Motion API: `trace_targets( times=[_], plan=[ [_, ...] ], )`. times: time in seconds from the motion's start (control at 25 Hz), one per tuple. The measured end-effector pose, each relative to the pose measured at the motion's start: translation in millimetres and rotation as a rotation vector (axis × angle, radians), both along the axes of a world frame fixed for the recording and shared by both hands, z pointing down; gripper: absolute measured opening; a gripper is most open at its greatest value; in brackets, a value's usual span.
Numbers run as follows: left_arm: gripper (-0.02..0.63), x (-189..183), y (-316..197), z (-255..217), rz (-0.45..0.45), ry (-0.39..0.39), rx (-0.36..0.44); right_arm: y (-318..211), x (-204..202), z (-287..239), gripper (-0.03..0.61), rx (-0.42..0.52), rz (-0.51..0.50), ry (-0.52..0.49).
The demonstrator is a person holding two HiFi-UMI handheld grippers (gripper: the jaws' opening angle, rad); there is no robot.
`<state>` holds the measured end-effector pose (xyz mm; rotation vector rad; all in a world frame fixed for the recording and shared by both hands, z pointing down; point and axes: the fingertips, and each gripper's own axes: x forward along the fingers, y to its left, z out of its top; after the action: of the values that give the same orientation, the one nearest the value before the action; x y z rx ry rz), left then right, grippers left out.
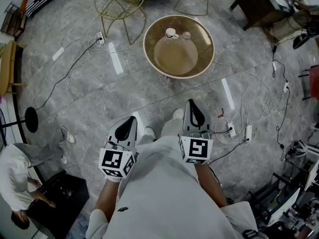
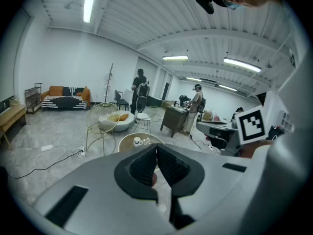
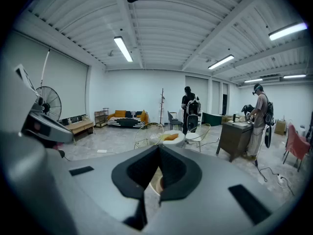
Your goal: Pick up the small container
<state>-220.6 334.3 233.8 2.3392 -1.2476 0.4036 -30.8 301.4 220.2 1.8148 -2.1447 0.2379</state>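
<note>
A round golden table (image 1: 204,31) stands on the grey floor ahead of me. On it sit a small white container with a cap (image 1: 170,33) and a smaller pale one (image 1: 186,35) beside it. My left gripper (image 1: 131,119) and right gripper (image 1: 192,103) are held close to my body, well short of the table, both shut with nothing in them. In the left gripper view the table (image 2: 128,140) and the white container (image 2: 138,141) show just above the closed jaw tips of the left gripper (image 2: 156,146). The right gripper (image 3: 159,148) shows its jaws closed too.
Wire chairs (image 1: 119,1) stand beyond the table. Cables and power strips (image 1: 232,130) trail over the floor to the right and left. A person (image 1: 17,183) crouches by a black case at lower left. A dark desk (image 1: 259,4) stands at upper right, with other people nearby.
</note>
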Motion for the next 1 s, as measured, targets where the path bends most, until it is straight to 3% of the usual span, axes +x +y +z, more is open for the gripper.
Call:
trace_targets(
  times=[0.36, 0.68, 0.84, 1.0],
  plan=[
    [0.02, 39, 21, -32, 0.057, 0.088, 0.032, 60, -13, -27, 0.005, -0.02, 0.072, -0.123],
    [0.02, 74, 35, -59, 0.07, 0.053, 0.096, 54, -12, -43, 0.006, 0.005, -0.07, -0.212],
    [0.02, 78, 40, -67, 0.03, 0.039, 0.135, 57, -7, -52, 0.006, 0.051, -0.087, -0.192],
    [0.02, 92, 56, -60, 0.033, 0.028, 0.132, 68, 12, -43, 0.006, 0.015, -0.073, -0.218]
  ],
)
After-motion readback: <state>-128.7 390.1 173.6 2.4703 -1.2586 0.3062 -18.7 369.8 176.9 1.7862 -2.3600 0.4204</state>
